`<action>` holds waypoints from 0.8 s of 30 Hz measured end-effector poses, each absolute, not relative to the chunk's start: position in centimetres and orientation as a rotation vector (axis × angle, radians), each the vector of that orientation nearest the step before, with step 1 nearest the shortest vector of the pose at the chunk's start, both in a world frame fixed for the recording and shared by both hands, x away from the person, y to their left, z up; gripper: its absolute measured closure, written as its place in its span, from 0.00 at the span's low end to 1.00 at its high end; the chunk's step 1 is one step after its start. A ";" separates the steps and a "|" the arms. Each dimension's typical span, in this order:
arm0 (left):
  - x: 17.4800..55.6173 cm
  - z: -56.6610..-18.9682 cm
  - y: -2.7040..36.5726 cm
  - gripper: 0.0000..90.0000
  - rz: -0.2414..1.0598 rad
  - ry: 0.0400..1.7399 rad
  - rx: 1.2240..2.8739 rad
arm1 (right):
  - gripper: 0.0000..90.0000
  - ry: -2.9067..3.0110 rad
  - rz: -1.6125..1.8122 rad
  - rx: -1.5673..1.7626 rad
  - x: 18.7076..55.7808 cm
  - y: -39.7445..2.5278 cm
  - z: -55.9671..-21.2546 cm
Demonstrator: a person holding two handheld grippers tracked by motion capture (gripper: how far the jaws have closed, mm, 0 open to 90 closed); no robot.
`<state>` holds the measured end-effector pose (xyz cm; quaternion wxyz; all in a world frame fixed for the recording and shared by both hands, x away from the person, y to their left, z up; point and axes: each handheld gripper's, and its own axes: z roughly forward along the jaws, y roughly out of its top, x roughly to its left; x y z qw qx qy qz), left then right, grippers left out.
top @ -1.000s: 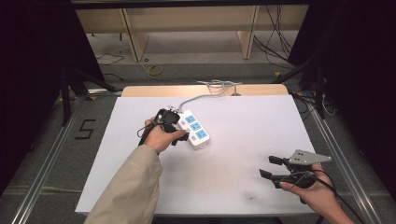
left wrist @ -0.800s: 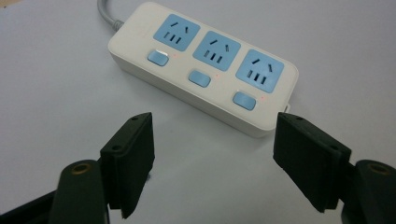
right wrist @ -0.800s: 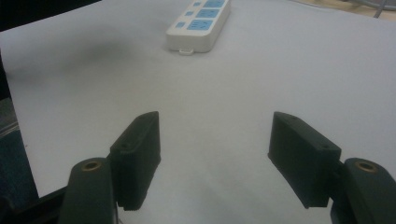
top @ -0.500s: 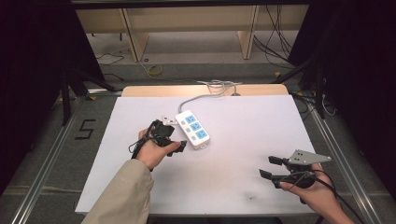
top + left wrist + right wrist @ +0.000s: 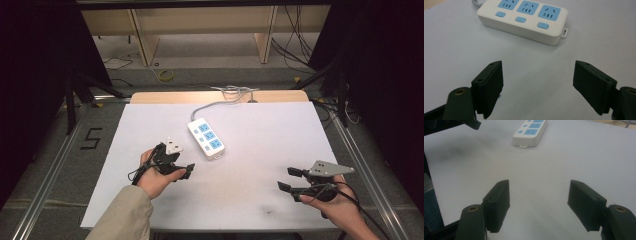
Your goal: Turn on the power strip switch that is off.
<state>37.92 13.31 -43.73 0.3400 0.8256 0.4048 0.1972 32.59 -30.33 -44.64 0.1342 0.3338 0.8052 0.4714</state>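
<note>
A white power strip [image 5: 206, 138] with three blue sockets lies flat on the white table [image 5: 260, 200], toward its far middle, its grey cord [image 5: 215, 104] running off the far edge. The left gripper [image 5: 181, 170] sits just near of the strip, jaws spread wide and empty, apart from it. The right gripper [image 5: 290, 179] hovers at the near right, well away, jaws likewise wide and holding nothing.

The power strip [image 5: 530, 133] is cut off at the right gripper view's top edge. Its cord [image 5: 476, 2] leaves the left gripper view's top edge.
</note>
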 end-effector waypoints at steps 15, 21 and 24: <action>34.3 -44.8 14.7 0.26 0.581 1.030 2.119 | 0.38 2.337 1.361 0.967 32.6 -30.3 -44.7; 34.0 -45.3 14.5 0.26 0.560 1.039 2.129 | 0.38 2.341 1.355 0.962 32.6 -30.2 -44.7; 34.0 -45.3 14.5 0.26 0.566 1.031 2.133 | 0.38 2.341 1.353 0.961 32.6 -30.2 -44.7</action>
